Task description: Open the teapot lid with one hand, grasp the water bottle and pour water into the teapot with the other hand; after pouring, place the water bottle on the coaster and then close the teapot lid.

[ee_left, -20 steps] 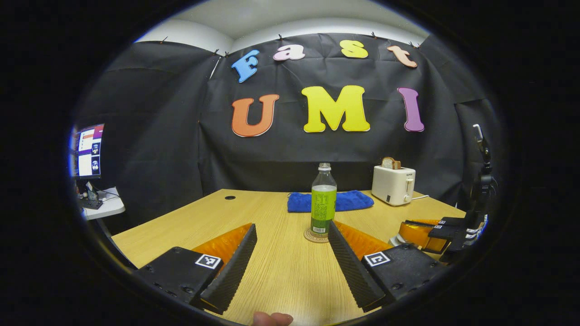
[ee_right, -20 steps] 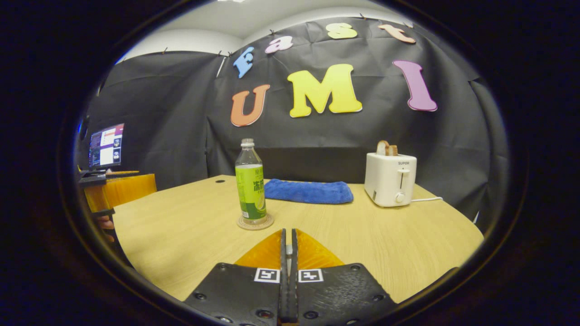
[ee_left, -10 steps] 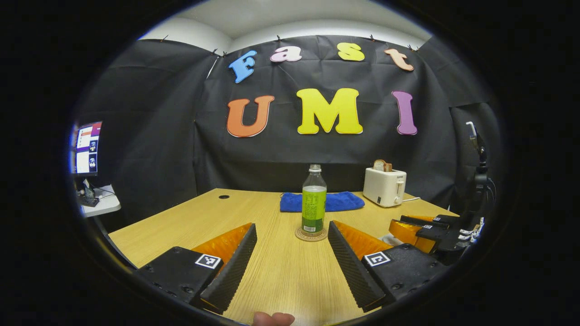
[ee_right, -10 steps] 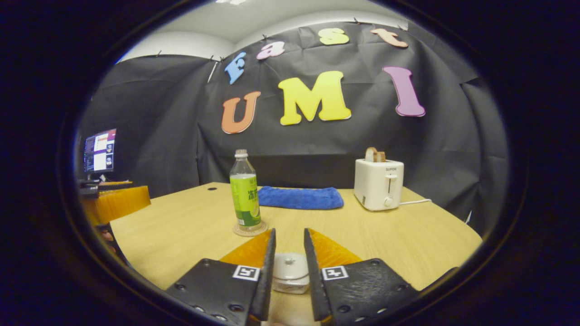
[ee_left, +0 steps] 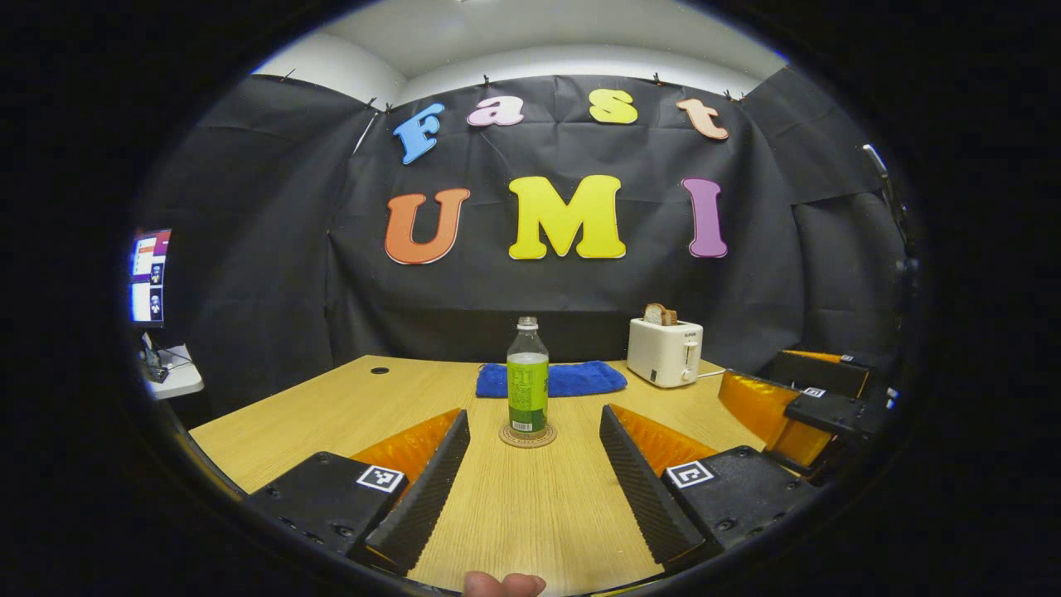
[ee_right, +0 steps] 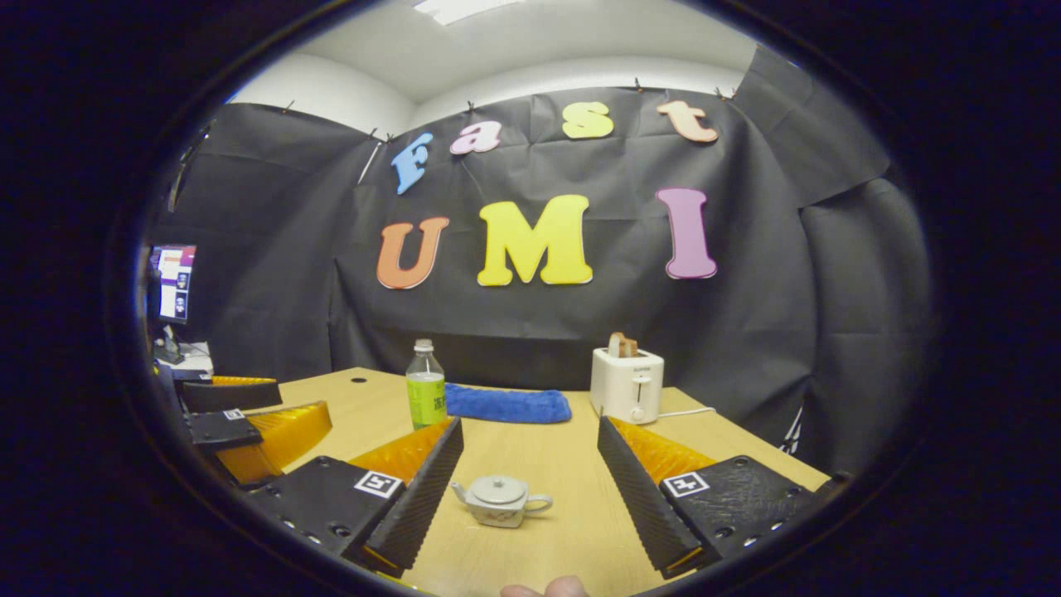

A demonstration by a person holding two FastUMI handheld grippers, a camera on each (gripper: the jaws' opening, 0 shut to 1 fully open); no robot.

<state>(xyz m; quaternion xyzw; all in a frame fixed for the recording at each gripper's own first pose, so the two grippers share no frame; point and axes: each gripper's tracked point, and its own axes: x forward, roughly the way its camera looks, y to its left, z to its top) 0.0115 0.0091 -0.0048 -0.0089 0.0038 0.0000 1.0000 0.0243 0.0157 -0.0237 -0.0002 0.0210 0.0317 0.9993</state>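
**A:** Right gripper (ee_right: 530,489) spread wide now, nothing held. Was pinched shut a second ago, half open a beat later, and pulled back since. Teapot (ee_right: 501,501) sitting on the table (ee_right: 564,448) between its fingers, touched by neither, lid (ee_right: 498,487) on

**B:** So lid step looks finished?

**A:** Looks that way, judging from lid down plus jaws letting go. Water bottle (ee_left: 527,375) standing upright on the coaster (ee_left: 527,435), middle of the table, uncapped. Left gripper (ee_left: 530,473) also wide and empty, well short of the bottle, backed off compared with a second ago

**B:** Anything different between views?

**A:** Teapot seen from the right gripper view, near edge of the table. Coaster plain to see in the left gripper view. Right gripper view catches the left gripper off at its left edge. Blue cloth (ee_right: 507,404) and toaster (ee_right: 627,385) at the far side
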